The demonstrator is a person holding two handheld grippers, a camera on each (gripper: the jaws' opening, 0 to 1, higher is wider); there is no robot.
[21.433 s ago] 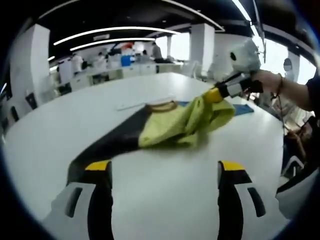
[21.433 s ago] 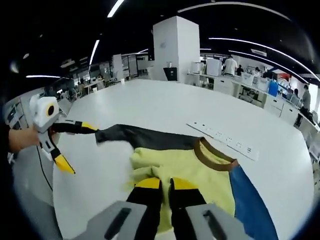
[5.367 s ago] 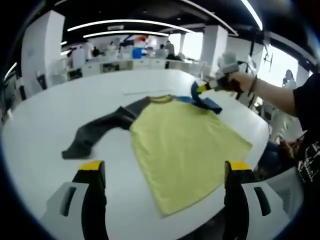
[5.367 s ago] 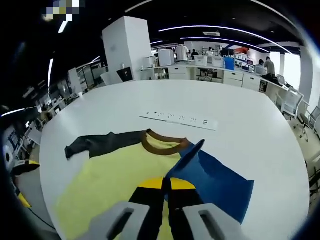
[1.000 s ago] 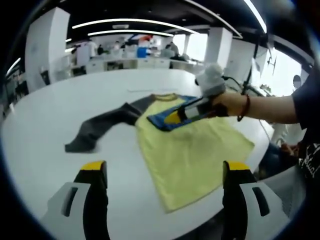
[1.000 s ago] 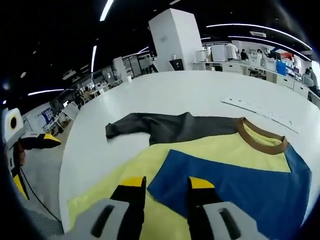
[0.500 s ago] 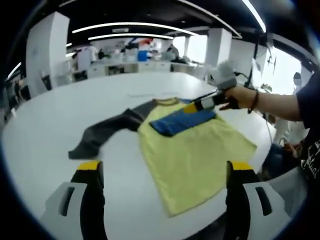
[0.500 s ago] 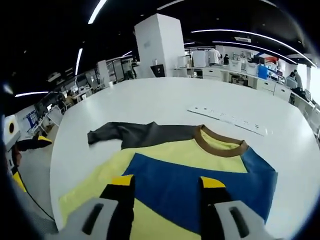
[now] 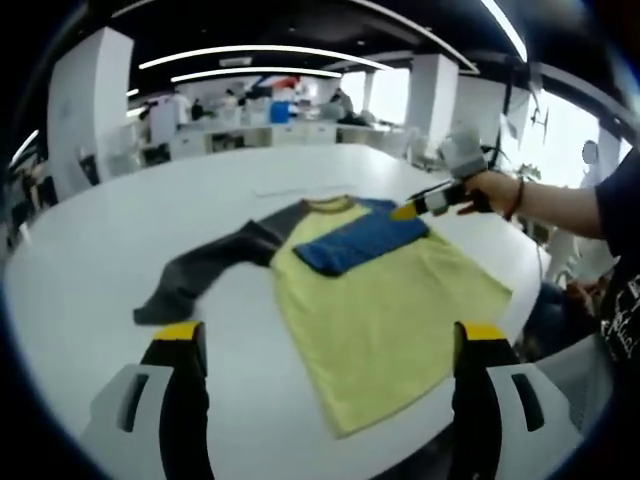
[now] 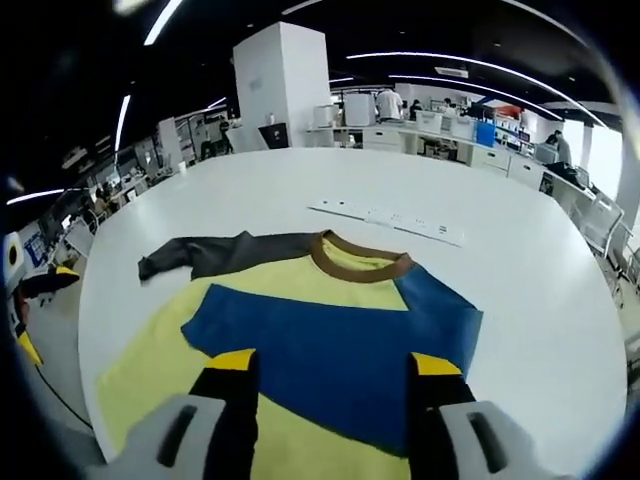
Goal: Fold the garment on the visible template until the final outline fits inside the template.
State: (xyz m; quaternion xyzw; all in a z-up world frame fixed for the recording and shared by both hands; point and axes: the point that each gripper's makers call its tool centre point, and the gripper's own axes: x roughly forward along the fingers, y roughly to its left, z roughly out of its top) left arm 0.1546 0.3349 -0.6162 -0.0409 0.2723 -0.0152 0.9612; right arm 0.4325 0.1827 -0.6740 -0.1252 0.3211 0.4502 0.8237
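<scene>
1. Open-plan office with desks and pillars surrounds a large round white table [image 9: 90,260], where a yellow long-sleeved shirt [image 9: 390,300] lies flat, brown collar [image 10: 360,262] toward the far side.
2. Its blue sleeve [image 10: 330,340] is folded across the chest; its dark grey sleeve [image 9: 205,272] lies stretched out on the bare table, long axis running away from the body. No template outline can be made out.
3. That grey sleeve lies ahead of the left gripper [image 9: 330,335], which looks the nearer one to fold it inward.
4. The left gripper hovers near the table edge, jaws wide apart and empty.
5. The right gripper [image 10: 335,365] hangs above the blue sleeve, jaws spread, holding nothing.
</scene>
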